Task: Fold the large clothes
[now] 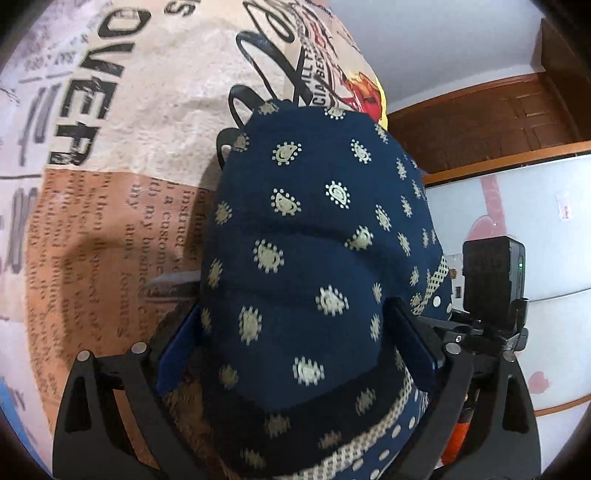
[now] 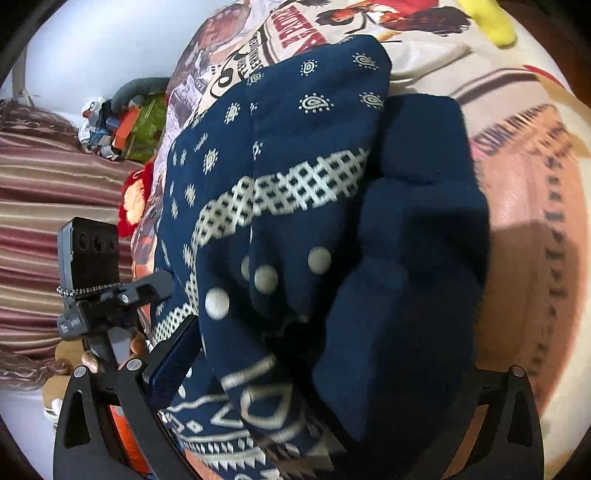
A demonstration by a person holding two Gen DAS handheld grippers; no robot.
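Note:
A navy garment (image 1: 310, 258) with cream paisley dots and a cream checked band lies bunched on a bed covered by a newsprint-pattern sheet (image 1: 110, 184). My left gripper (image 1: 295, 332) is shut on a thick fold of it, with cloth bulging up between the blue pads (image 1: 413, 336). In the right wrist view the same garment (image 2: 295, 206) is heaped, with a plain navy part on the right. My right gripper (image 2: 295, 369) is buried in the cloth and grips it; only its left pad (image 2: 173, 354) shows.
The sheet (image 2: 535, 221) spreads right of the heap. A white wardrobe (image 1: 517, 221) and a brown wooden door (image 1: 480, 122) stand beyond the bed. Striped curtains (image 2: 55, 184), toys (image 2: 110, 125) and a yellow object (image 2: 495, 22) lie around the bed.

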